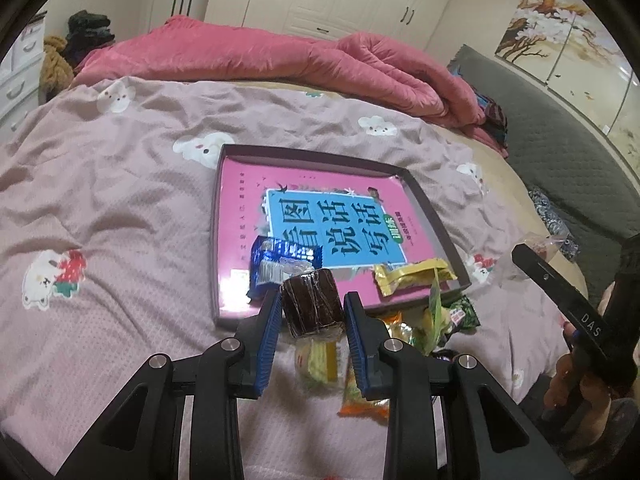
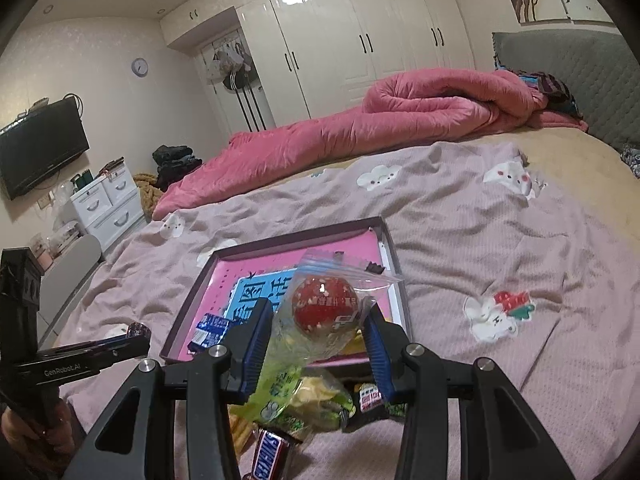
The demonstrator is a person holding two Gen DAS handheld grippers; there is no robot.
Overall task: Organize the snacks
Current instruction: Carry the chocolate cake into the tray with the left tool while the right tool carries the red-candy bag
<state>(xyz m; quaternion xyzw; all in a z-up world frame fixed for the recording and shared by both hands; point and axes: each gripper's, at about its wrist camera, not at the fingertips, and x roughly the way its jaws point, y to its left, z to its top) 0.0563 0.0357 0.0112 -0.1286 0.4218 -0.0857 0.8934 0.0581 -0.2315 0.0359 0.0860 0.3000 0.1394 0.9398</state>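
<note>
The left gripper point(image 1: 312, 312) clamps a brown roll point(image 1: 313, 305) above the tray's point(image 1: 424, 196) near edge; the right gripper point(image 2: 316, 332) grips a red ball point(image 2: 324, 308) in its bag. Carry both well over the rim, lower, then let go.

Both wrist cams riding low and close over the pink cloud-print bed cover point(image 1: 120, 200), angled down past own tool fingers toward the white wardrobes point(image 2: 360, 32). Shared: shallow purple-rimmed tray point(image 1: 436, 216) point(image 2: 390, 248).
</note>
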